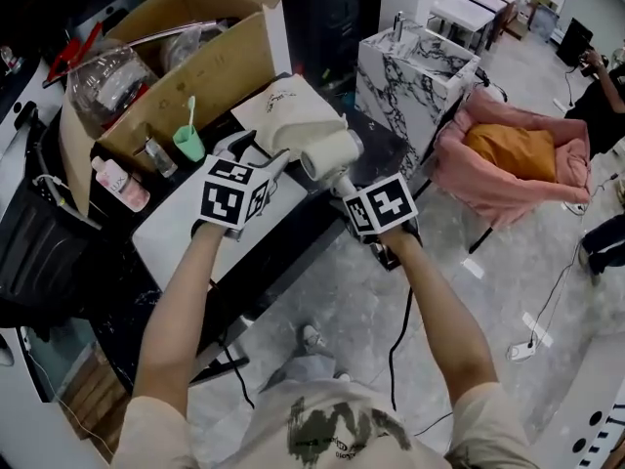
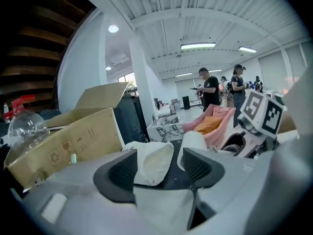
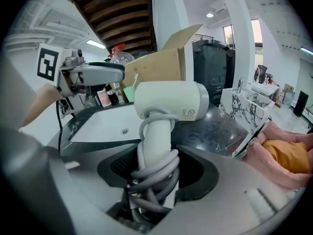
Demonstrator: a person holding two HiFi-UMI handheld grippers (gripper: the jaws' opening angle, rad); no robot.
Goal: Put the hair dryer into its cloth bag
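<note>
My right gripper [image 3: 157,166] is clamped on the cord-wrapped handle of the hair dryer [image 3: 168,99], which I judge stiff, slick and top-heavy above my jaws, while my left gripper [image 2: 159,169] pinches the limp cloth bag [image 2: 152,161] by its edge just beside it.

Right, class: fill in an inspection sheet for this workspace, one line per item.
Surface: dark counter with white panel.
Job's things: white plastic hair dryer; cream cloth bag.
Clutter: open cardboard box, clear spray bottle, pink bottle, green cup.
Grippers: left hand-held gripper shut on bag; right hand-held gripper shut on dryer handle.
Cables: grey cord wound round handle; black leads on floor.
Surroundings: marble-patterned block, pink chair, people standing.
</note>
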